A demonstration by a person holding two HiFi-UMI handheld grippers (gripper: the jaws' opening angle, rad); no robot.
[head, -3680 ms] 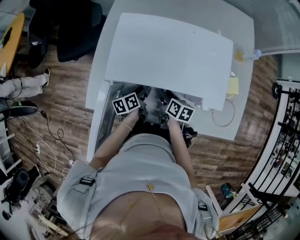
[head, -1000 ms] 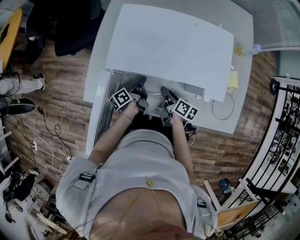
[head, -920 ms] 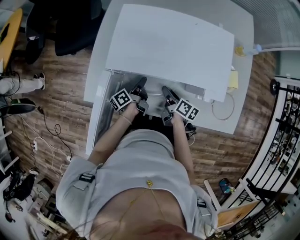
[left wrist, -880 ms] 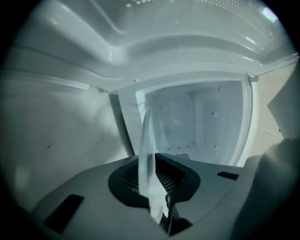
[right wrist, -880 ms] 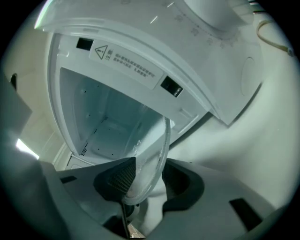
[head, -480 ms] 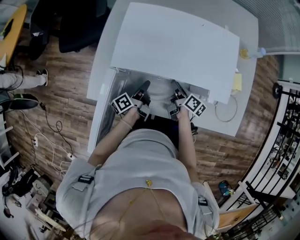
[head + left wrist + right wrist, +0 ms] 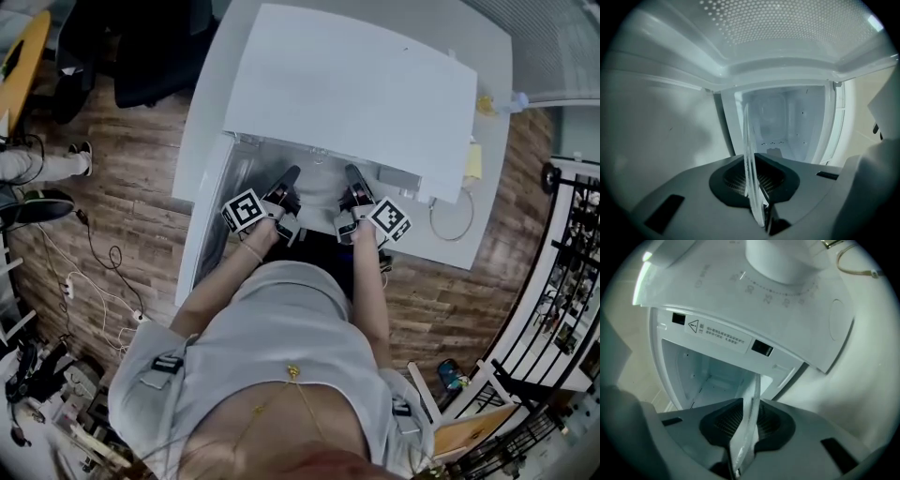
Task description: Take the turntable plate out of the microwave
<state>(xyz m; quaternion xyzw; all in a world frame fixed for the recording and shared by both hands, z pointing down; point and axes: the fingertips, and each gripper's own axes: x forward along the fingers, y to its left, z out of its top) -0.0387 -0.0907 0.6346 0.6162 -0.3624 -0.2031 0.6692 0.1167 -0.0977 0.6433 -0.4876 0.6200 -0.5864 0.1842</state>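
Observation:
The white microwave (image 7: 347,84) stands on a white table with its door (image 7: 208,230) swung open to the left. The clear glass turntable plate (image 7: 319,185) lies at the oven's mouth between my two grippers. My left gripper (image 7: 287,178) is shut on the plate's left rim; in the left gripper view the plate (image 7: 749,150) runs edge-on through the left gripper (image 7: 757,190). My right gripper (image 7: 352,176) holds the right rim. Its jaws are closing, and the plate (image 7: 751,404) is pinched between the pads of the right gripper (image 7: 744,430).
The control panel with its dial (image 7: 780,261) is just right of the opening. A yellow pad (image 7: 471,161) and a looped cable (image 7: 452,223) lie on the table (image 7: 487,56) to the right. A black chair (image 7: 141,47) stands at the upper left, a metal rack (image 7: 567,272) at the right.
The right gripper has swung in from the right to the plate's right rim and closed on it. The plate now shows at the opening between both grippers.

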